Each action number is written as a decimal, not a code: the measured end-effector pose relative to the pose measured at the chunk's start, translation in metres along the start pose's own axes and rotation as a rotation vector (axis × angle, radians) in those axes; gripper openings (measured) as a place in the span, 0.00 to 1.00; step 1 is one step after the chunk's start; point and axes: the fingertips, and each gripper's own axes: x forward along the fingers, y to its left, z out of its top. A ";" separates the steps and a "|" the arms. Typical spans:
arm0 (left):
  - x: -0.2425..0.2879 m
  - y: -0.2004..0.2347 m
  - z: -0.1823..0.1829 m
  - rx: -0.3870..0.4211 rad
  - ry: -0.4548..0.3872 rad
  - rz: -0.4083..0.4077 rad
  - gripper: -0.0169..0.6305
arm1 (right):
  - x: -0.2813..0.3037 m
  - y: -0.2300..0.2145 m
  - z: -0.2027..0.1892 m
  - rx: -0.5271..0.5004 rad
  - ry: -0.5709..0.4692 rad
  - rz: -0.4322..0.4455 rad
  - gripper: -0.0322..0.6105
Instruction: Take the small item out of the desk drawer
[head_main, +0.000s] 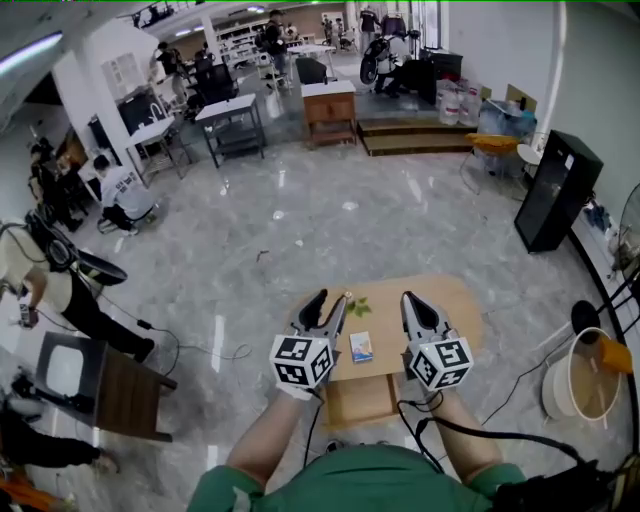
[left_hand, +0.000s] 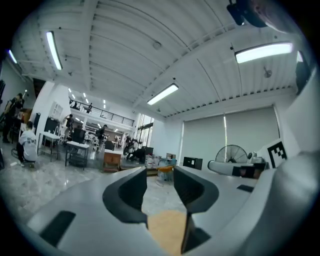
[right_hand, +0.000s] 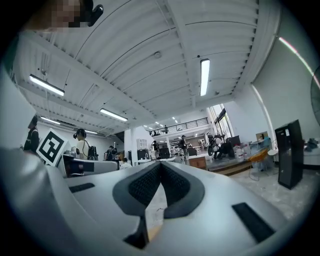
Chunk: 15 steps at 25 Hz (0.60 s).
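A small light wooden desk (head_main: 455, 305) stands right in front of me. On its top lie a small blue-and-white packet (head_main: 361, 346) and a green sprig (head_main: 358, 306). A paler wooden panel (head_main: 360, 400) juts from the desk's near edge, apparently the drawer; I cannot see anything in it. My left gripper (head_main: 331, 298) (left_hand: 160, 172) hovers over the desk's left edge, open and empty, with desk wood visible through the gap. My right gripper (head_main: 408, 297) (right_hand: 160, 165) is held over the desk right of the packet, its ribbed pads (right_hand: 148, 184) meeting at the tips, shut on nothing.
A black cabinet (head_main: 556, 190) stands at the far right and a white bucket (head_main: 578, 375) beside the desk on the right. A dark brown chair (head_main: 125, 395) and people are at the left. Cables (head_main: 215, 352) run over the marble floor.
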 end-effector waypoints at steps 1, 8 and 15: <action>-0.002 -0.002 0.008 0.028 -0.018 0.001 0.31 | 0.000 0.001 0.005 -0.007 -0.009 -0.003 0.09; -0.020 -0.010 0.048 0.149 -0.127 0.015 0.26 | -0.004 0.010 0.033 -0.063 -0.067 -0.001 0.09; -0.045 -0.003 0.062 0.173 -0.202 0.067 0.18 | -0.013 0.024 0.037 -0.120 -0.079 0.006 0.09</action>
